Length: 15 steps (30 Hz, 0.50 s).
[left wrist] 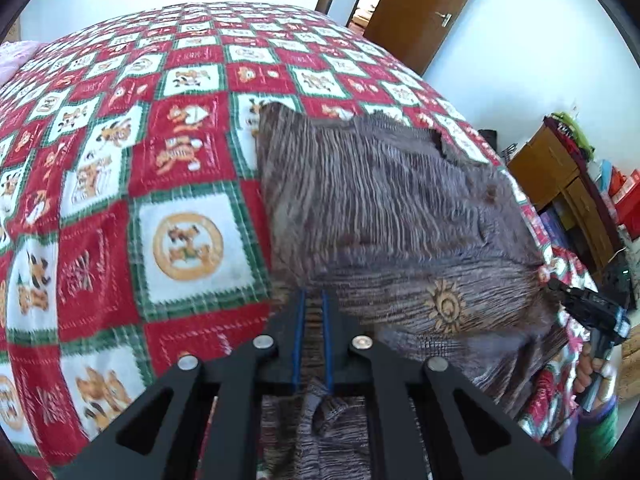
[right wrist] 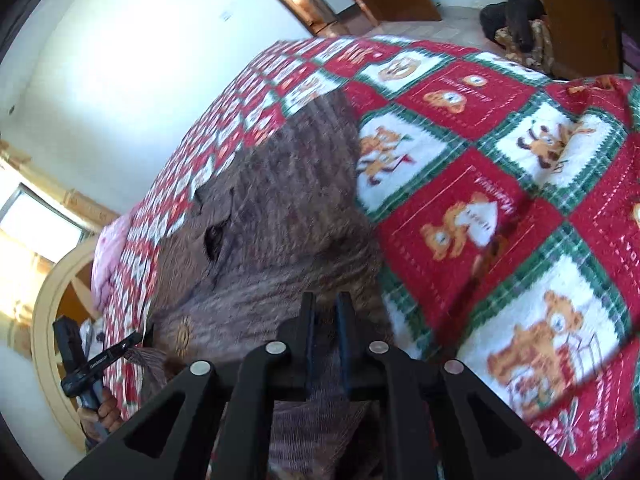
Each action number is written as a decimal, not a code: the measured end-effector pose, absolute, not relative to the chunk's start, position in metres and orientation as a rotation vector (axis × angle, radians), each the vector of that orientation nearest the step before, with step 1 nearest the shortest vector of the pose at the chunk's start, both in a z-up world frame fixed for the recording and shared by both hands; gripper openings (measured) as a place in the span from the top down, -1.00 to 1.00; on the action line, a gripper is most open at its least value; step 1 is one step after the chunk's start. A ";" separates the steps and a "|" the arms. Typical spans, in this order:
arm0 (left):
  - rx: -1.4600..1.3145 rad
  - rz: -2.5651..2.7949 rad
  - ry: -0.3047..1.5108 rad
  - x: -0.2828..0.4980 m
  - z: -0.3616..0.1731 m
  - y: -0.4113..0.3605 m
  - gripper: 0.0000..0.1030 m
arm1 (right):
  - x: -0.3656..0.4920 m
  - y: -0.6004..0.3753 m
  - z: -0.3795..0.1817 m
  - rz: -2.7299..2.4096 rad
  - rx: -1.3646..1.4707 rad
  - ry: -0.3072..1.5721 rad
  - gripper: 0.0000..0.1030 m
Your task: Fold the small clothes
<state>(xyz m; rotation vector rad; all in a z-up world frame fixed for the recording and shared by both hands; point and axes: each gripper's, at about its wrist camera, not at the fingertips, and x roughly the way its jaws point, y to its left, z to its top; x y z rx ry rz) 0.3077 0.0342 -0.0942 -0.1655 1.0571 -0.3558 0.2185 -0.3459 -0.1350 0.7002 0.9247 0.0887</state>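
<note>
We see a brown-grey striped knit garment held up over a bed, its far edge lying on the red, white and green checked blanket with cartoon animal squares. The left gripper has its fingers pressed nearly together, pinching a bunched edge of the knit, which spills back between the black arms toward the camera. An orange sun-shaped motif shows on the cloth just right of that grip.

From the right wrist view, we find the right gripper likewise closed on the same garment, fabric gathered between its narrow fingers and hanging beneath them. The cloth stretches between the two tools, one gripper at each side, and both views are smeared with motion blur.

Each camera catches the other tool at its frame's edge: the right gripper at the far right of the left view, gripped by a hand. A wooden door stands open behind the bed, and a wooden cabinet piled with coloured items sits by the wall.
</note>
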 end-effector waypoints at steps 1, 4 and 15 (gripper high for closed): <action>-0.171 -0.366 1.049 0.308 -0.091 0.039 0.69 | 0.218 -0.350 -0.135 0.077 0.721 0.911 0.61; -0.136 -0.396 1.010 0.296 -0.084 0.050 0.46 | 0.206 -0.362 -0.129 0.067 0.801 0.843 0.19; 0.020 -0.496 1.042 0.280 -0.120 0.009 0.10 | 0.173 -0.310 -0.098 0.098 0.555 0.811 0.17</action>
